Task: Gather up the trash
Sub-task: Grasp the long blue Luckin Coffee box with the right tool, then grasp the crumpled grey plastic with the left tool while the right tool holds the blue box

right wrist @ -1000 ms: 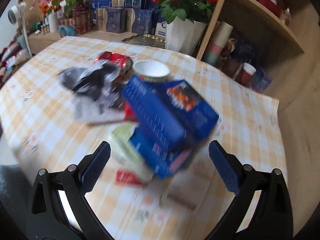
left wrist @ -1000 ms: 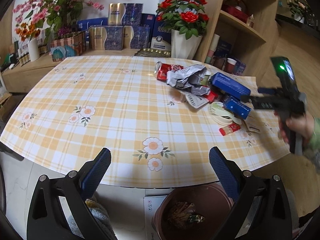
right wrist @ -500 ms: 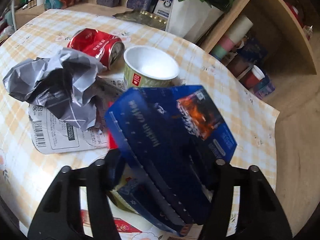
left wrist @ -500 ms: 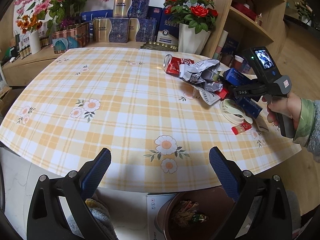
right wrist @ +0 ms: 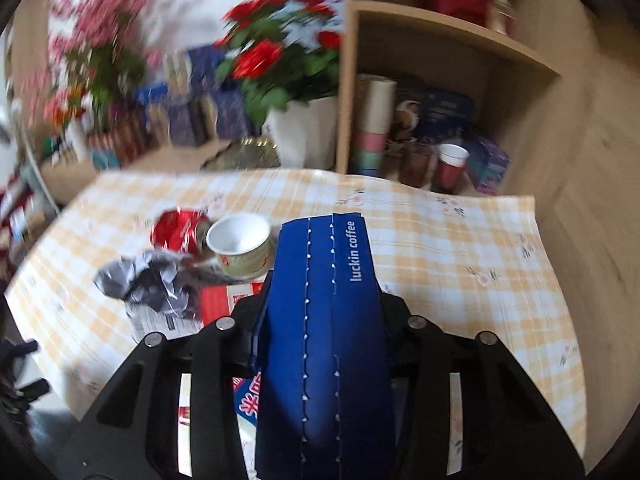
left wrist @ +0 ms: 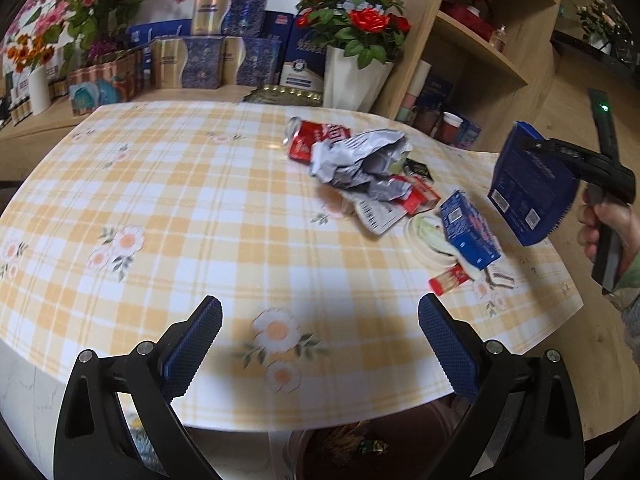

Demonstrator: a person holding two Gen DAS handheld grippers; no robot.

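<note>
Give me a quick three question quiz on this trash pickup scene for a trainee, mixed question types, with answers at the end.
1. True or false: the left claw holds a crushed red soda can.
2. What is clamped in the right claw?
3. Which lies nearest the can? A crumpled silver foil wrapper; B small red tube.

Key: 1 false, it is open and empty. 2 the flat dark blue cardboard coffee box. 3 A.

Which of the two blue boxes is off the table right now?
The larger dark blue box, printed "luckin coffee", is up in the air, clamped in the right gripper. The smaller blue box lies on the tablecloth among the other trash.
</note>
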